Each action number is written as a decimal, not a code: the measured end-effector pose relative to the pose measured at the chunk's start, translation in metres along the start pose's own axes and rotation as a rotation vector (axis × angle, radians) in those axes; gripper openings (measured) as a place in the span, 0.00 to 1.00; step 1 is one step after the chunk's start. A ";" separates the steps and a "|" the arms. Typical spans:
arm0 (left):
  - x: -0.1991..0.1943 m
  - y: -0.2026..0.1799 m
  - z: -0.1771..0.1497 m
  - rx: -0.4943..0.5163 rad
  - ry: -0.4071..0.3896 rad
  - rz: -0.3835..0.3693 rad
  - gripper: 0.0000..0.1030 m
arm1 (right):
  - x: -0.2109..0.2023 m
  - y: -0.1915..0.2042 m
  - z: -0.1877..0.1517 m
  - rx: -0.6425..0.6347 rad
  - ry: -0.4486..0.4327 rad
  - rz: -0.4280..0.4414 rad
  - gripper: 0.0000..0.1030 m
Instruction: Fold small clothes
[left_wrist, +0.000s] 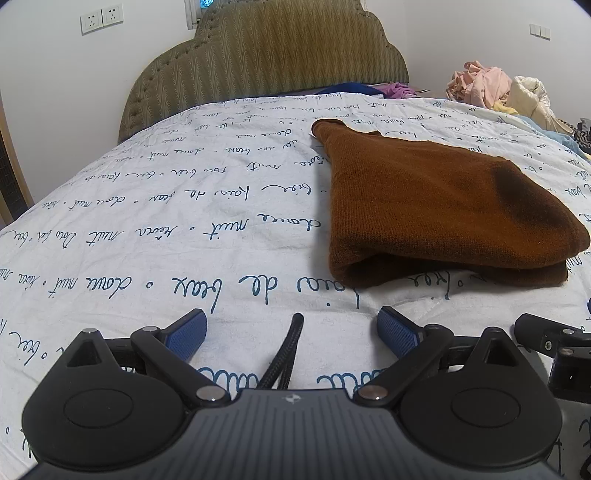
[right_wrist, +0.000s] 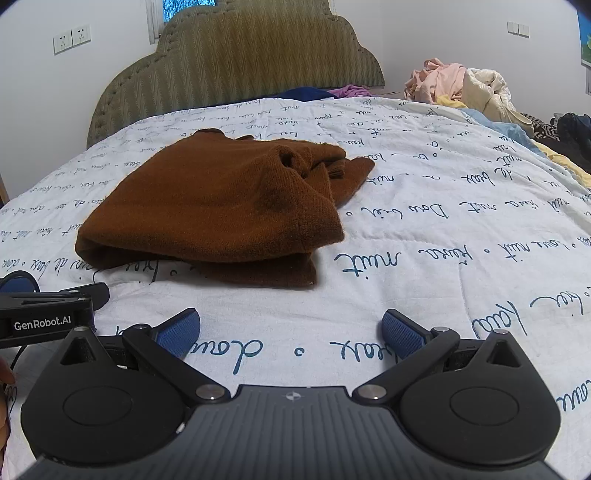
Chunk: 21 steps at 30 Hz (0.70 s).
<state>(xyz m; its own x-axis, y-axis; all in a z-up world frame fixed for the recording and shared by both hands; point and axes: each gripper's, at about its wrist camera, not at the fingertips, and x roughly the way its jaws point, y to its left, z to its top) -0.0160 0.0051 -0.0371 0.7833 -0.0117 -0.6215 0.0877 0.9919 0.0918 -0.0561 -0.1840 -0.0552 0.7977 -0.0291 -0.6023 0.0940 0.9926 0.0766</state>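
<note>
Brown knit: I count one folded sweater (left_wrist: 436, 206) lying on the bed's lettered quilt (left_wrist: 166, 221), ahead of my two grippers, left gripper (left_wrist: 291, 332) and right gripper (right_wrist: 291, 330), both fingers spread, holding nothing.

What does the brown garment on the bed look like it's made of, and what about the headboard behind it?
Brown garment: looks like a soft matte knit, maybe wool or acrylic; fine ribbed rows and fuzzy edges show. Headboard: seems upholstered in olive woven fabric with a zigzag pattern, and a row of studs or tufts follows its scalloped edge.
</note>
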 end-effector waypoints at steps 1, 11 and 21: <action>0.000 0.000 0.000 0.000 0.000 0.000 0.97 | 0.000 0.000 0.000 0.000 0.000 0.000 1.00; 0.000 0.000 0.000 0.000 0.000 0.000 0.97 | 0.000 -0.001 0.000 0.002 0.000 0.003 1.00; 0.000 0.000 0.000 -0.001 0.001 -0.001 0.97 | 0.000 0.000 0.000 0.004 0.000 0.004 1.00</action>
<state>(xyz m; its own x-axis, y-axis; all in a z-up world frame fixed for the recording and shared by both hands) -0.0157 0.0054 -0.0370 0.7829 -0.0122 -0.6220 0.0878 0.9920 0.0910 -0.0561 -0.1845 -0.0554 0.7983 -0.0249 -0.6018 0.0933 0.9922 0.0827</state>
